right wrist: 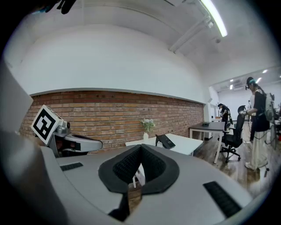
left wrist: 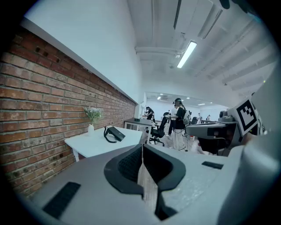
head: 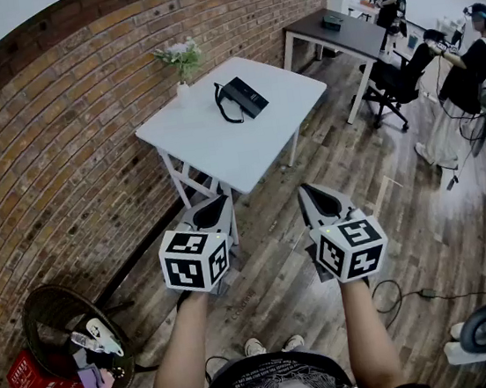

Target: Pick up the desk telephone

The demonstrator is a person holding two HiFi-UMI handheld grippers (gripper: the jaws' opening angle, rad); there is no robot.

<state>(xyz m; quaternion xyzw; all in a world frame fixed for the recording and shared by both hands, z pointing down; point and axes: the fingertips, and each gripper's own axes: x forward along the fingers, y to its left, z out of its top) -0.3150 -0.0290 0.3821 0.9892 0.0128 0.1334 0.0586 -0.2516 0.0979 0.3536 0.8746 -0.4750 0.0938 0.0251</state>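
A black desk telephone (head: 243,96) with a curled cord lies on the white table (head: 219,143) by the brick wall; it also shows far off in the left gripper view (left wrist: 114,133) and the right gripper view (right wrist: 166,141). Both grippers hang well short of the table, over the wooden floor. My left gripper (head: 212,208) is shut with nothing in it, its jaws meeting (left wrist: 142,151). My right gripper (head: 316,197) is likewise shut and empty (right wrist: 141,151).
A small white vase of flowers (head: 180,64) stands at the table's far corner. A dark desk (head: 342,34), an office chair (head: 393,85) and several people are at the back right. A round basket (head: 71,340) and a red crate (head: 36,377) sit at the left on the floor.
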